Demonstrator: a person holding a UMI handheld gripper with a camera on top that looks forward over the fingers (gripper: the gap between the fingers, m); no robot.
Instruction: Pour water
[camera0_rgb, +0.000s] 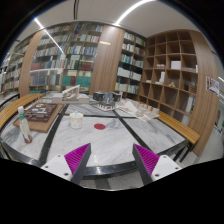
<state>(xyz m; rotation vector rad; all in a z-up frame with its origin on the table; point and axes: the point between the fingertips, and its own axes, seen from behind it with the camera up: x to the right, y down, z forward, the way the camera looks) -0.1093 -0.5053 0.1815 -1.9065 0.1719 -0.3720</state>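
Observation:
My gripper (108, 160) is open and empty, held above the near part of a white marbled table (110, 140). Its magenta pads (70, 158) stand wide apart with only the table top between them. A small white cup (75, 120) stands well beyond the fingers, to the left of centre. A small red disc (99, 126) lies flat on the table just right of the cup. A clear bottle with a light cap (22, 122) stands upright farther left, near the table's edge.
A brown wooden box (42, 114) sits behind the bottle. White items (127, 107) lie at the table's far side. Bookshelves (70, 60) line the back wall and wooden cubby shelves (172, 75) stand at the right.

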